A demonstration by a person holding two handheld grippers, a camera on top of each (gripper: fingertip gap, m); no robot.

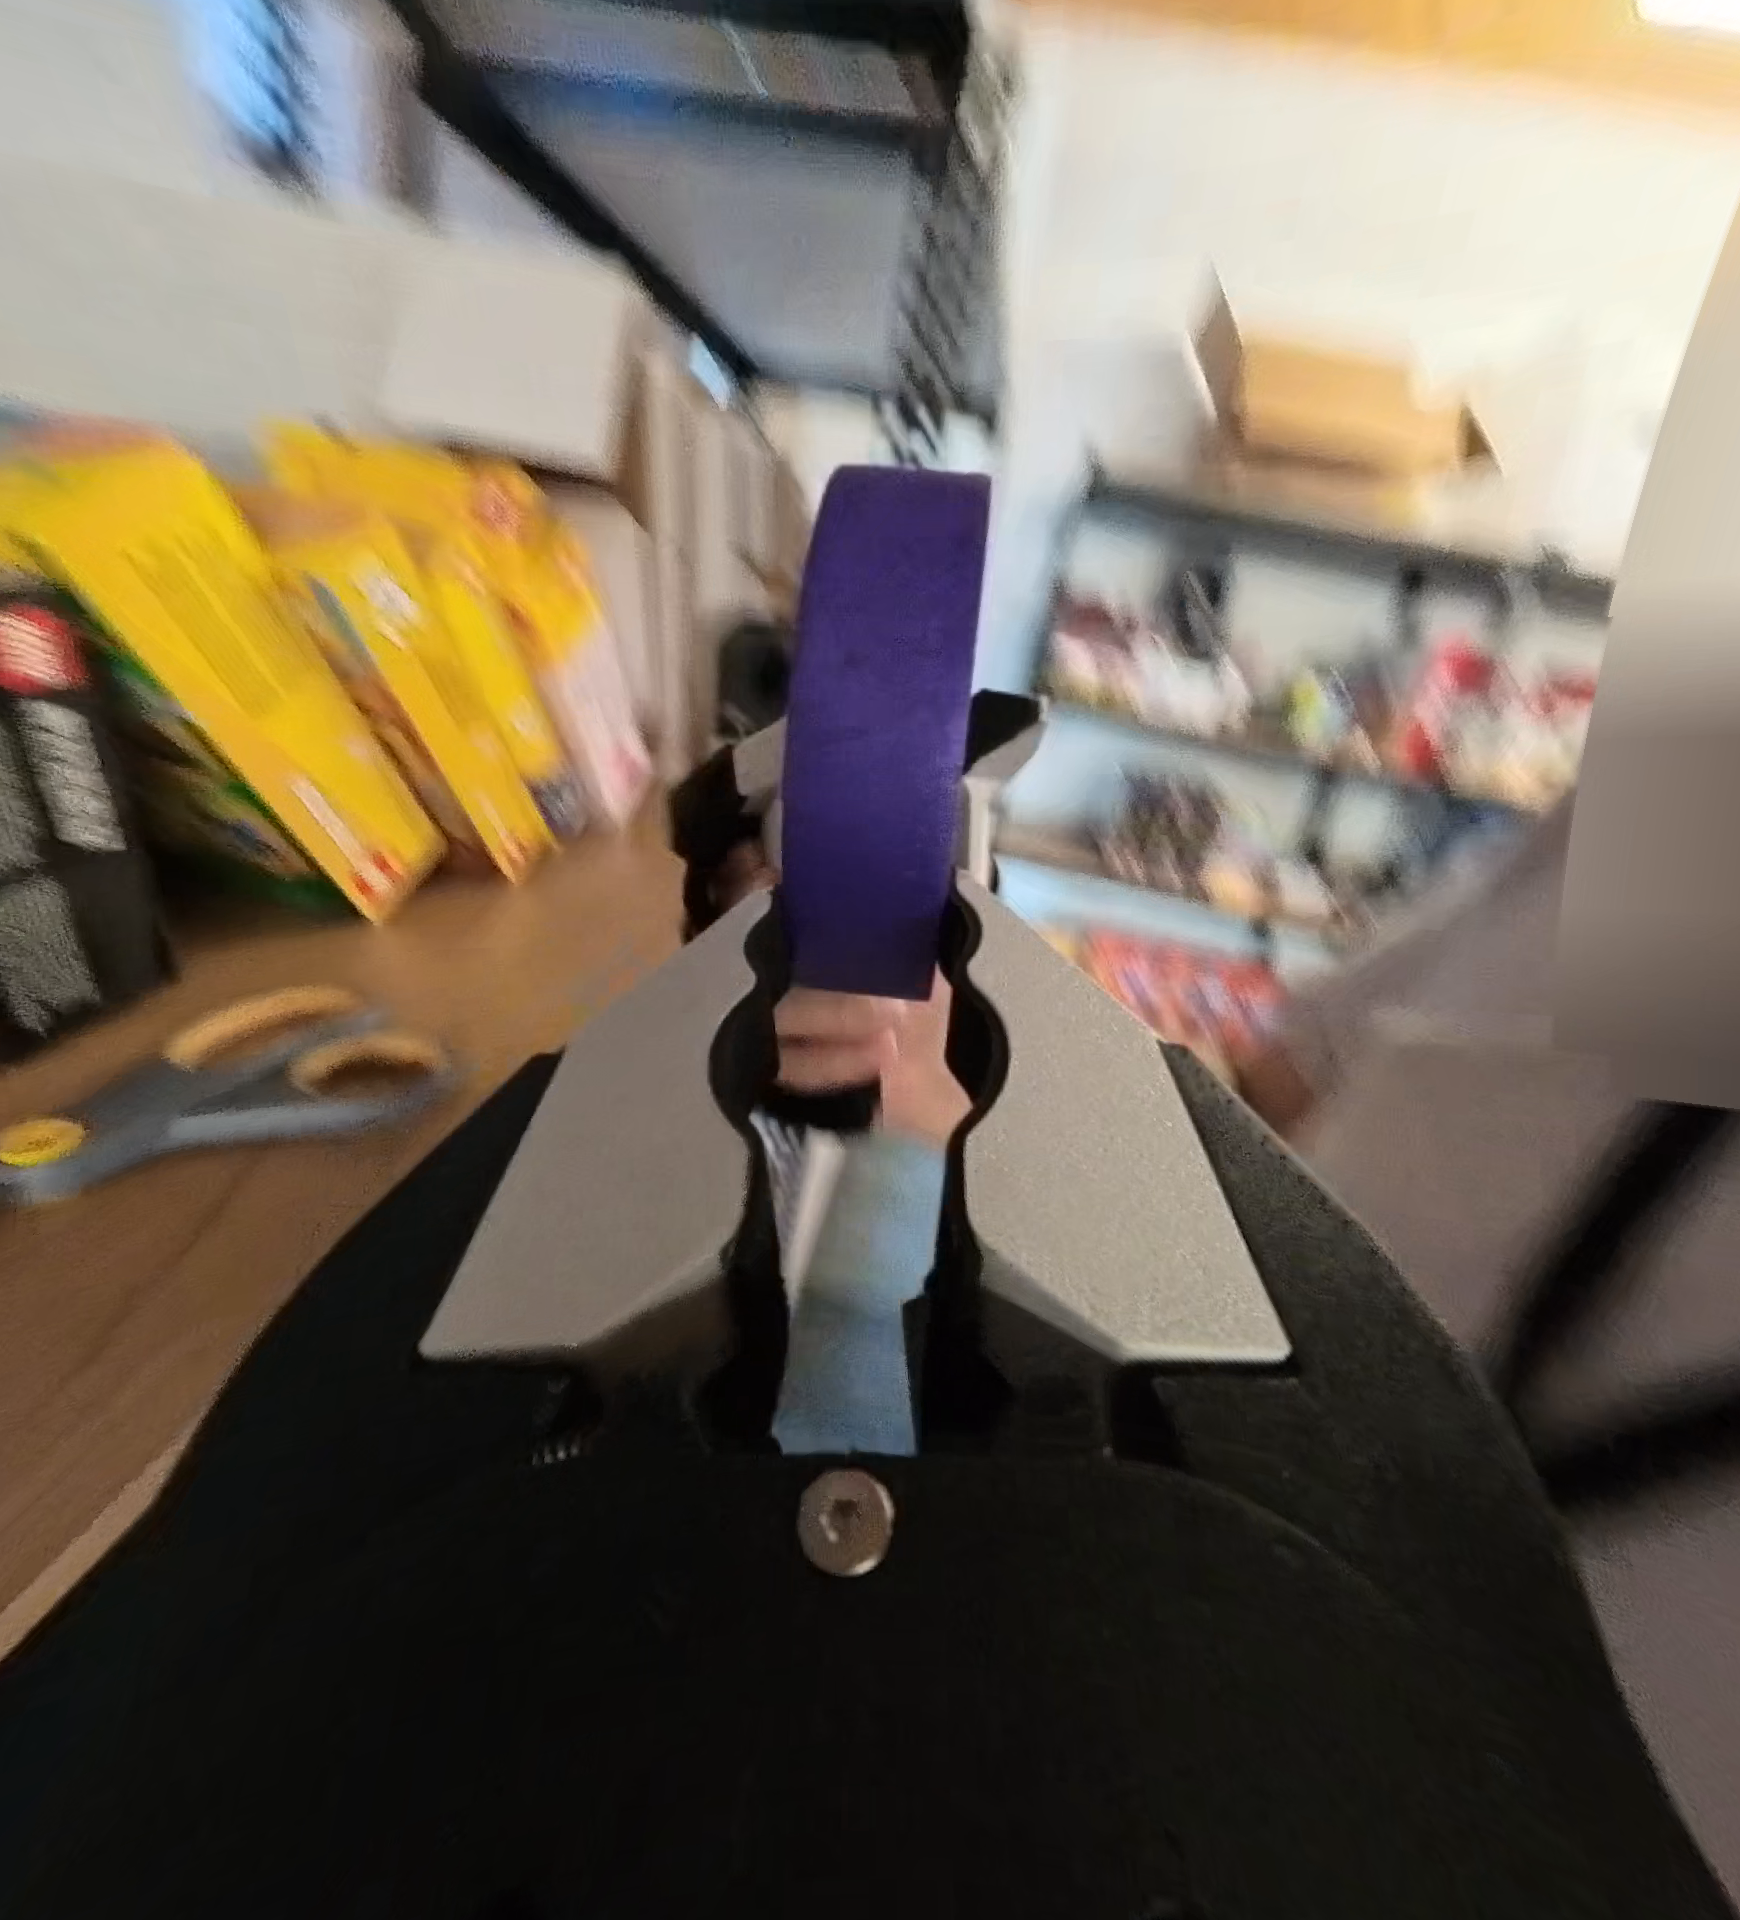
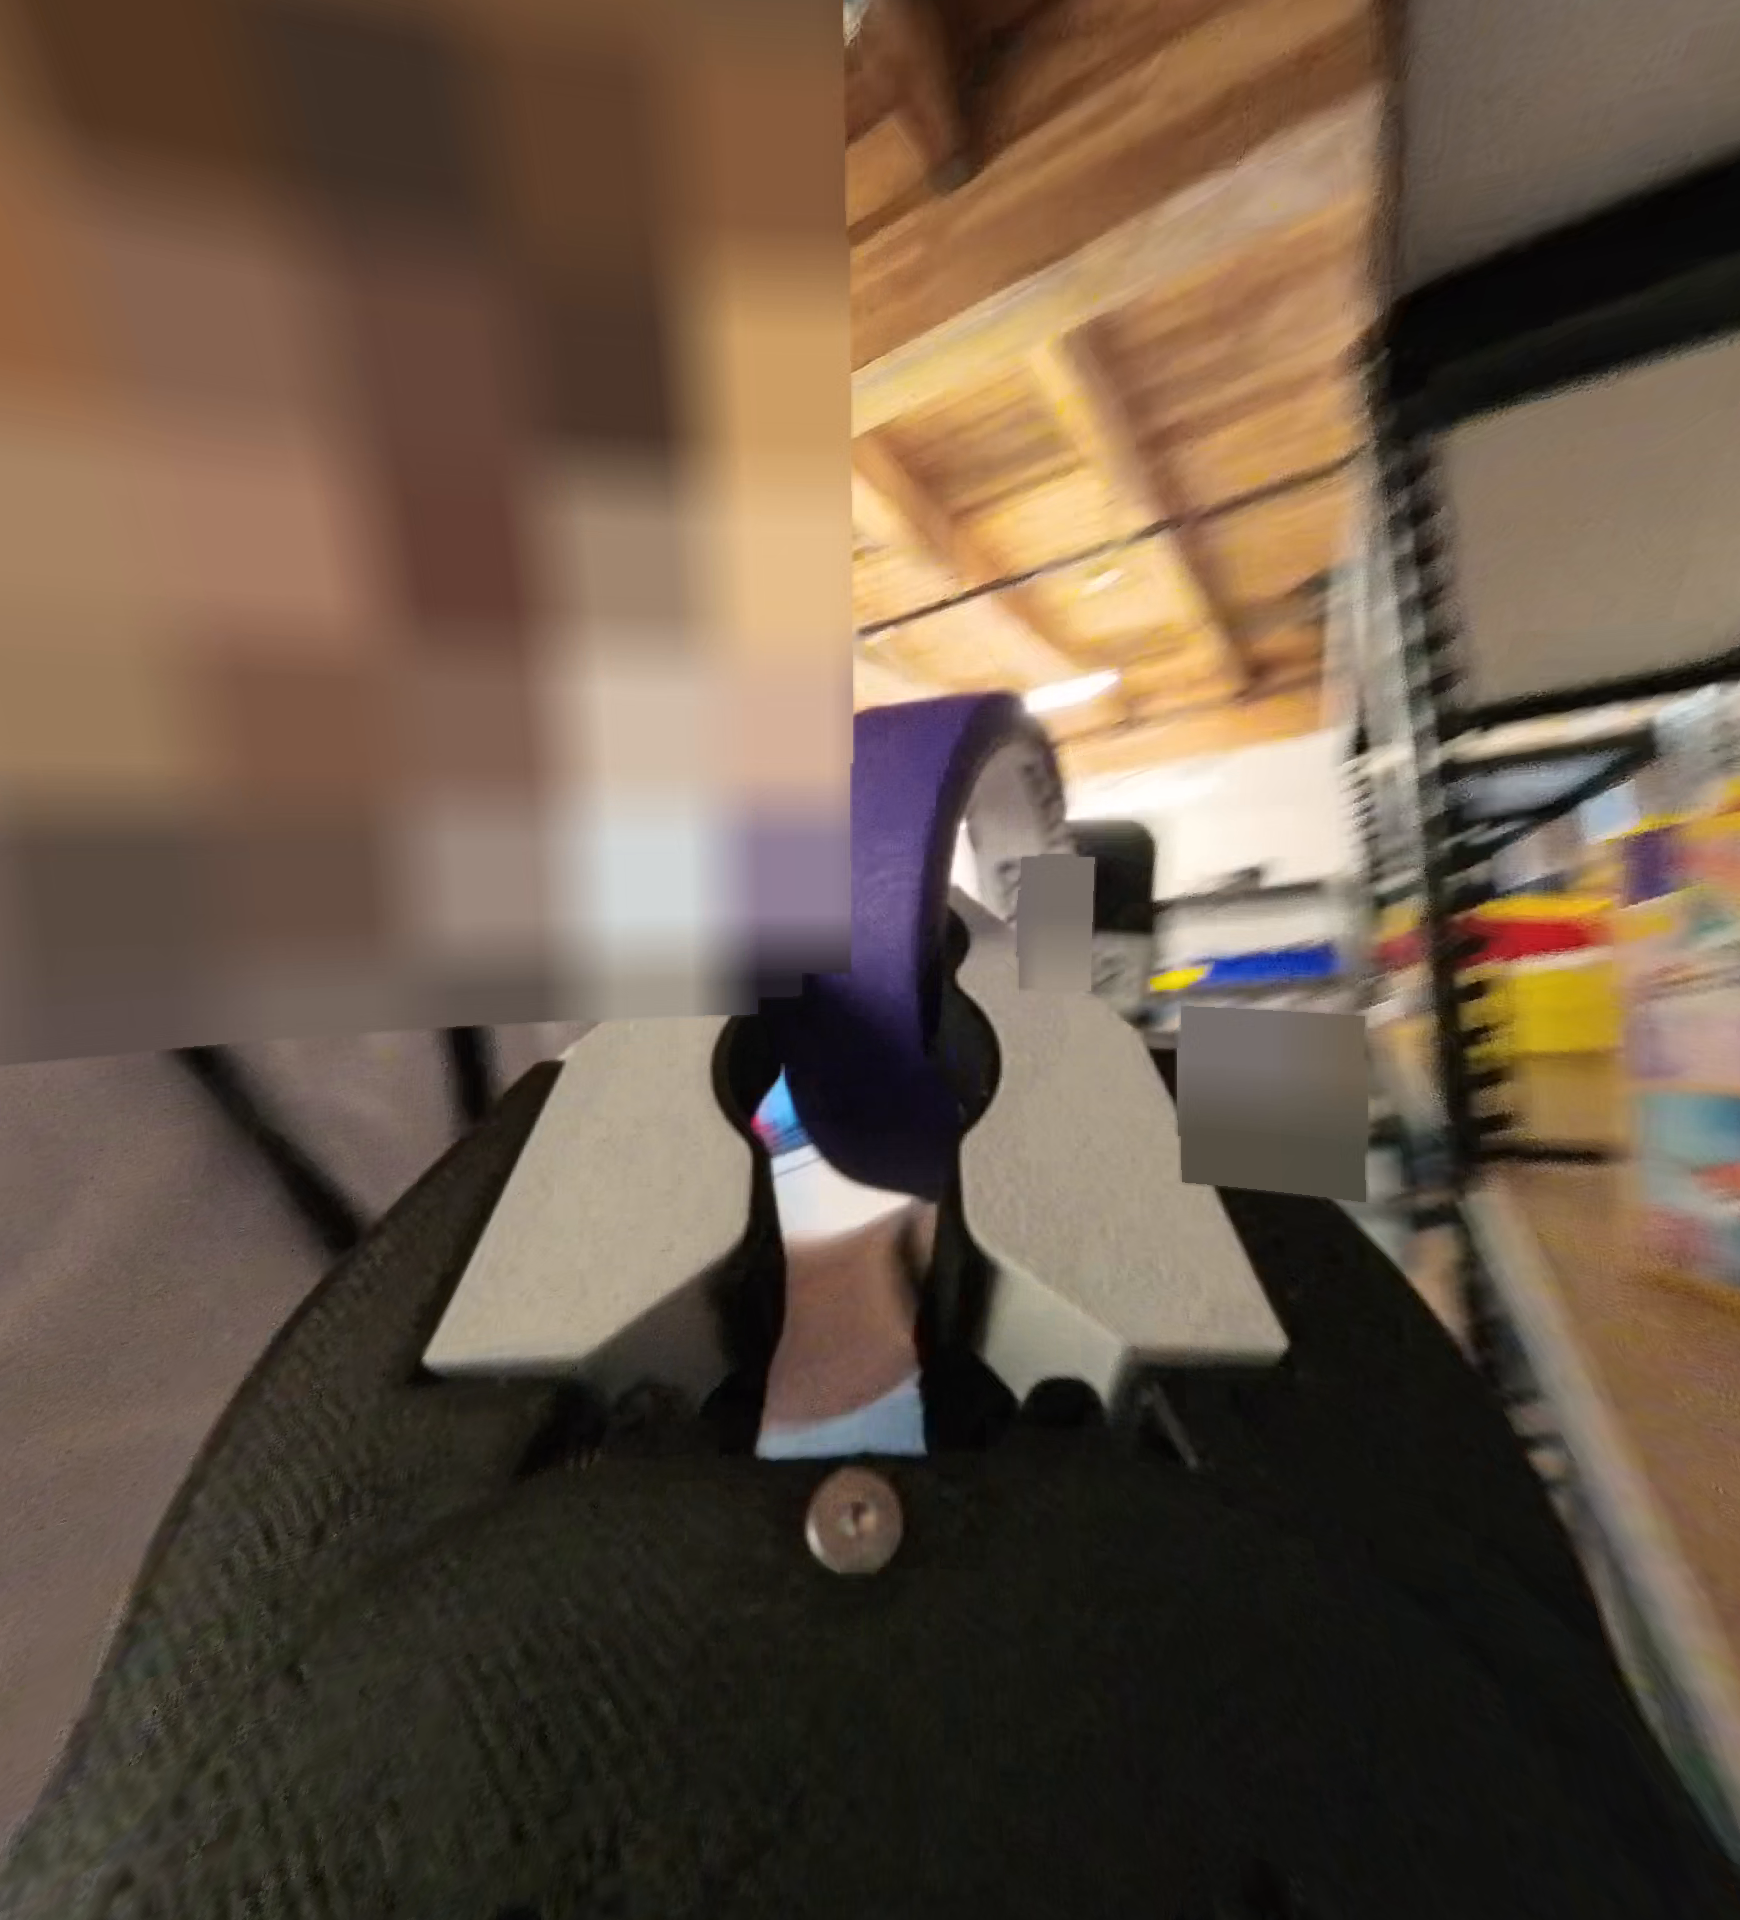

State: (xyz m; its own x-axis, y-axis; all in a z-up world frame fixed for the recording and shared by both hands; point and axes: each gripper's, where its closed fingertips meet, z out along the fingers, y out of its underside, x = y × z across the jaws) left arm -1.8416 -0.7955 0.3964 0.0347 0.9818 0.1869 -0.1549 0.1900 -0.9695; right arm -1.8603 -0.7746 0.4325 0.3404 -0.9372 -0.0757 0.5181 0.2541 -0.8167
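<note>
The left claw [image 1: 866, 914] is clenched on a purple tape roll [image 1: 881, 727], held edge-on at frame centre. The right claw [image 2: 861, 1081] grips the same roll [image 2: 892, 935] from its other side. At lower left, scissors [image 1: 191, 1101] lie on the wooden bench [image 1: 222, 1299]; behind them lean yellow boxes [image 1: 253, 665], their print too blurred to make out.

bright, even light | background motion-blurred | edges wide-angle warped | foreground sharp

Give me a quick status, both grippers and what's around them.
Left gripper shut on purple tape roll. Right gripper shut on same roll, opposite side. Scissors on wooden table, yellow boxes behind. Nothing in the way.
</note>
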